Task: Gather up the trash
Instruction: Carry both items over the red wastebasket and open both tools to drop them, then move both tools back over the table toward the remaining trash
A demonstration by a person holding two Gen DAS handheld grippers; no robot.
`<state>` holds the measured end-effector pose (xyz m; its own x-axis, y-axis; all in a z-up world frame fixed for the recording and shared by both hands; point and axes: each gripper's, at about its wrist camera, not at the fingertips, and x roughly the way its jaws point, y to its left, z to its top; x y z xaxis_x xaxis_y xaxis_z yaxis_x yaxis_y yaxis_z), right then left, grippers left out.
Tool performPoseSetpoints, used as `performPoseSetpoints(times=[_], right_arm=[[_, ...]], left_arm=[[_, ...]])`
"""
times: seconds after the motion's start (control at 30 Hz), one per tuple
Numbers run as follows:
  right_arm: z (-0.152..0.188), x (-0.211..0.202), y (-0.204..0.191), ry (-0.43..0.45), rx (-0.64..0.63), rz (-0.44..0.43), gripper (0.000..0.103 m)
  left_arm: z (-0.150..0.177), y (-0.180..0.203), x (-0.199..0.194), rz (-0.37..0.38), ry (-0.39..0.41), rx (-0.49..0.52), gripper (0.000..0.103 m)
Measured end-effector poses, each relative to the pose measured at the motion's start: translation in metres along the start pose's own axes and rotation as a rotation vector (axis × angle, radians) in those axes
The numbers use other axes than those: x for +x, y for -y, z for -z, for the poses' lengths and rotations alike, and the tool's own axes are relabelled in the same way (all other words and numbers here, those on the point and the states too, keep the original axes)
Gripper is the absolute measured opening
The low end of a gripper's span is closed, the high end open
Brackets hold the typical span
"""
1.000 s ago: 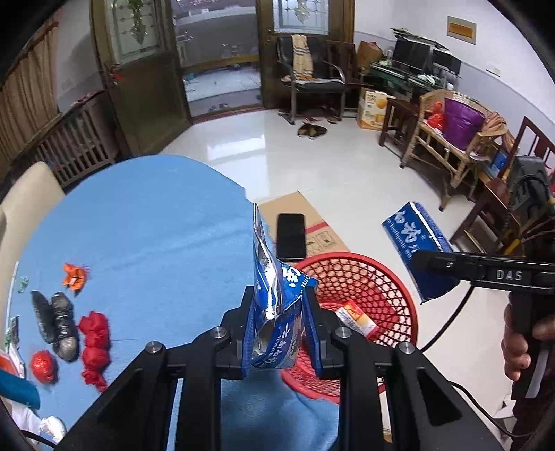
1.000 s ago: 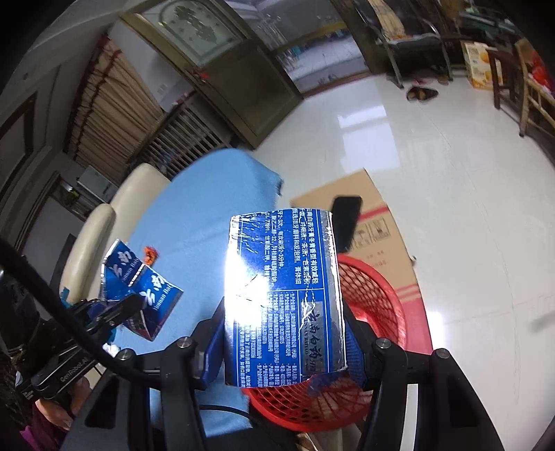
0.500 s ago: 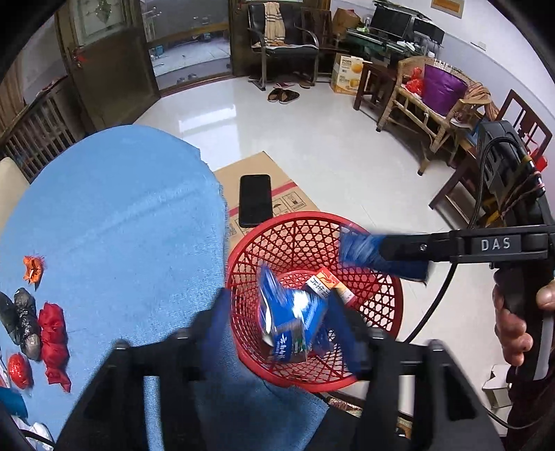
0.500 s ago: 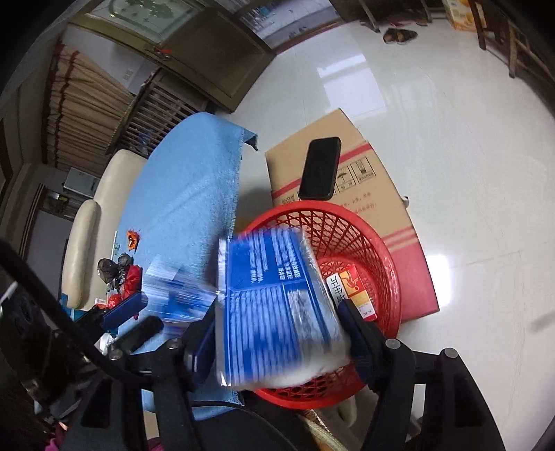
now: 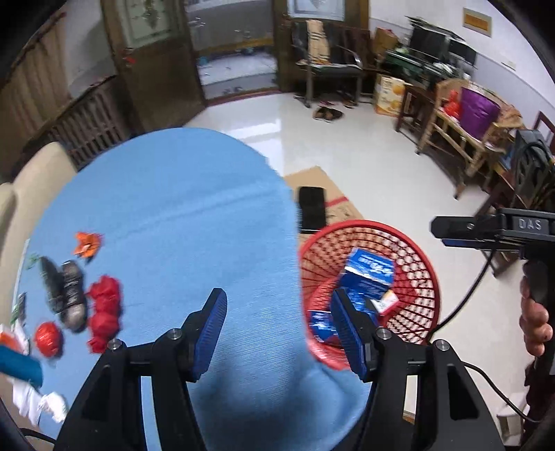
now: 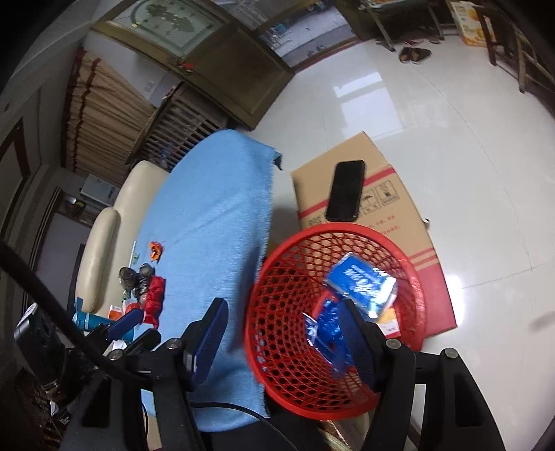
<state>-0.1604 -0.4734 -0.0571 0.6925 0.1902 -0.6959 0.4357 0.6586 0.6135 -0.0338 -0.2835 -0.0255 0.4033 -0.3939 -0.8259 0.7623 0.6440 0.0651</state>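
A tiled living room with dark wooden doors

The glossy white floor (image 5: 364, 152) mirrors pale light from the glazed wooden doors (image 5: 159, 59). A black chair (image 5: 329, 66) stands by them, slippers (image 5: 327, 112) near it. Wooden furniture (image 5: 458, 138) lines the white wall (image 5: 433, 20); a cream sofa (image 6: 118, 222), perhaps leather, sits beside slatted panels (image 6: 177, 125).

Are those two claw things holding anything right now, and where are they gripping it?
Nothing is held. The left gripper and right gripper have just opened and are empty; the blue wrappers lie in the red basket.
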Motion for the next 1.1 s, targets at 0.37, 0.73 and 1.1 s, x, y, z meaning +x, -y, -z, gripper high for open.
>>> performPoseSetpoints(times=[0.37,0.73,1.1], right_arm=[[0.009,0.015,-0.065,-0.007,-0.117,-0.029,0.069],[0.020,0.036,-0.129,-0.052,-0.241,-0.018,0.069],[0.037,0.057,-0.183,-0.096,-0.343,-0.019,0.069]], left_arm=[[0.024,-0.055,-0.041,-0.142,0.088,-0.082,0.066],[0.055,-0.102,-0.058,-0.169,0.110,-0.191,0.066],[0.084,-0.136,-0.067,-0.185,0.114,-0.277,0.066]])
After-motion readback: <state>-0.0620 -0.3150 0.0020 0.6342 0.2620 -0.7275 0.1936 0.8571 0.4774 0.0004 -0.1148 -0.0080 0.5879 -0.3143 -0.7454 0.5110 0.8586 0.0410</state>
